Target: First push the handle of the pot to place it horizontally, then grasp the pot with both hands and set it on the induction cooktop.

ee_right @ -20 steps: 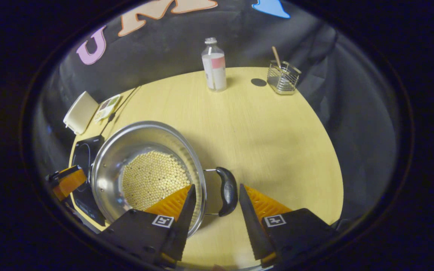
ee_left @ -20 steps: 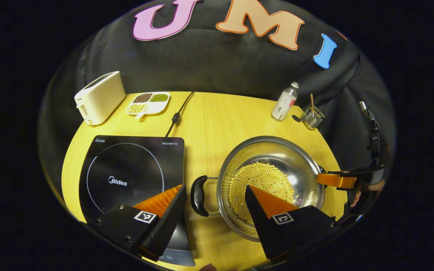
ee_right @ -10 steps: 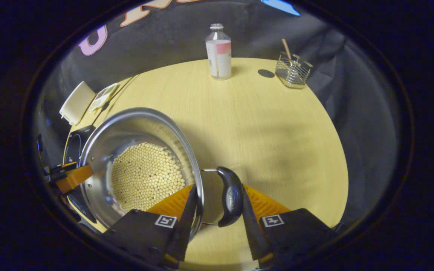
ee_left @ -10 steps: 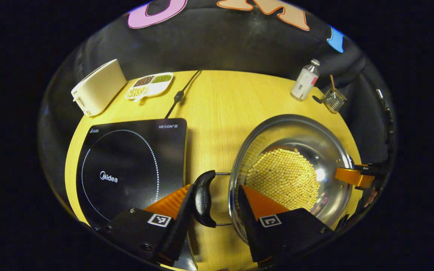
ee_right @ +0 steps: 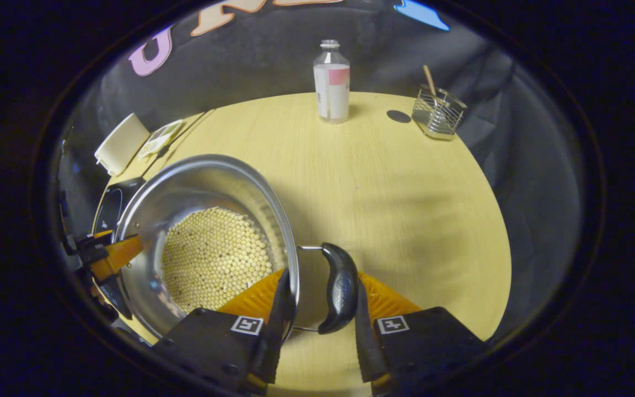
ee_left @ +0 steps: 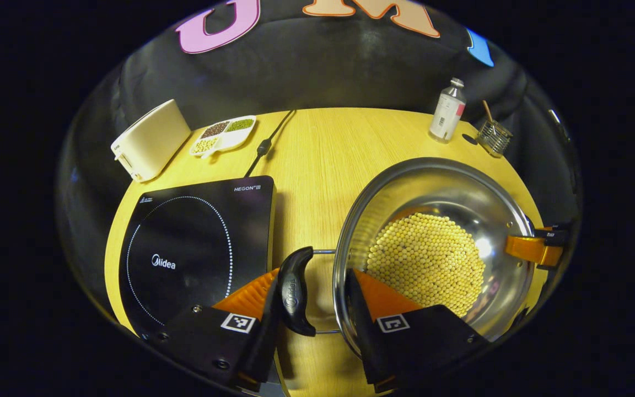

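A steel pot [ee_left: 405,187] with yellow beans [ee_left: 428,262] in it is to the right of the black induction cooktop [ee_left: 185,242] on the round wooden table [ee_left: 317,160]. My left gripper [ee_left: 314,271] is shut across the pot's black left handle [ee_left: 294,292] and rim, one finger outside the handle, the other over the rim. My right gripper [ee_right: 320,275] is shut the same way across the right handle [ee_right: 340,286] of the pot [ee_right: 196,187]. One finger [ee_left: 529,249] of the right gripper shows at the pot's far rim. I cannot tell whether the pot touches the table.
At the back left are a cream toaster [ee_left: 149,140], a divided dish of beans [ee_left: 224,135] and the cooktop's cable [ee_left: 265,146]. A bottle [ee_left: 447,110] and a wire holder [ee_left: 494,138] with a stick stand at the back right.
Both grippers came in and down over the handles and narrowed onto them. In the last half second the pot has stayed fixed between the fingers while the table behind it shifted slightly.
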Available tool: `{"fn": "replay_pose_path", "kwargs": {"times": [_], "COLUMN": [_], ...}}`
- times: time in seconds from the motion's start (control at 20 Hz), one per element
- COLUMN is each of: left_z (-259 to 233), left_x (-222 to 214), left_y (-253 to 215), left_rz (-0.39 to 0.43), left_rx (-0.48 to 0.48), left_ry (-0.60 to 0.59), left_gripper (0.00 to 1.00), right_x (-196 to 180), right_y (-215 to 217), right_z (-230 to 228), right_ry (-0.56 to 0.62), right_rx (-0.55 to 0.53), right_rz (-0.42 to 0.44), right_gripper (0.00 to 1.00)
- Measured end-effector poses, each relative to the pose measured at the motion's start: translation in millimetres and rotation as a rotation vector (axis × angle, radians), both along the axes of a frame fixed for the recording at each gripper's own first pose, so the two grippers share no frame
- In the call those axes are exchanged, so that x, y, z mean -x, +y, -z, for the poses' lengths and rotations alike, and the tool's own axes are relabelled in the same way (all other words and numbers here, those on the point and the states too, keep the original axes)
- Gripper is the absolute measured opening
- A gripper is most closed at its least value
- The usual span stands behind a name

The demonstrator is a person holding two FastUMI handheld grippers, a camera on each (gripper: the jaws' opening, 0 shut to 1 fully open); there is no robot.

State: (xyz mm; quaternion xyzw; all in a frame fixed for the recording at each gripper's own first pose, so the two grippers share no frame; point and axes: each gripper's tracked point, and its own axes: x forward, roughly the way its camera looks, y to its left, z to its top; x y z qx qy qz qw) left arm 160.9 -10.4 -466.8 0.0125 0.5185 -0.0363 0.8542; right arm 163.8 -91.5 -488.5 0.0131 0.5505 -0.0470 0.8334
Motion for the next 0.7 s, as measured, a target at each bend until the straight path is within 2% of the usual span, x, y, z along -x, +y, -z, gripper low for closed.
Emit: {"fn": "replay_pose_path", "kwargs": {"times": [0.1,0.15,0.2,0.25,0.35,0.4,0.45,0.5,0.65,0.7], "left_z": [-1,-4,-8,-13,-27,-31,-37,-42,-60,-65], "left_x": [0,3,6,12,27,33,38,43,48,48], "left_y": [2,1,0,2,4,5,8,13,33,41], "left_rz": [0.013,-0.017,-0.053,-0.059,-0.036,-0.034,-0.047,-0.061,-0.078,-0.077], "left_rx": [0.014,0.037,0.058,0.058,0.042,0.035,0.034,0.033,-0.001,-0.013], "left_ry": [0.027,0.041,0.037,0.027,-0.002,-0.007,-0.007,-0.005,0.01,0.011], "left_gripper": [0.67,0.67,0.62,0.61,0.6,0.6,0.59,0.59,0.58,0.58], "right_x": [2,2,3,1,-1,-3,-5,-3,-13,-12], "right_y": [0,1,2,3,-1,-1,1,3,10,11], "right_z": [-2,-3,-1,-2,-3,-3,-3,-3,-6,-1], "right_ry": [0.0,0.002,0.009,0.001,-0.002,0.001,0.0,-0.005,-0.016,-0.015], "right_rx": [-0.007,-0.007,-0.018,-0.036,-0.051,-0.058,-0.067,-0.074,-0.107,-0.12], "right_rz": [0.018,0.03,0.033,0.035,0.02,0.012,0.006,-0.005,-0.022,-0.021], "right_gripper": [0.6,0.52,0.51,0.55,0.51,0.55,0.51,0.55,0.55,0.51]}}
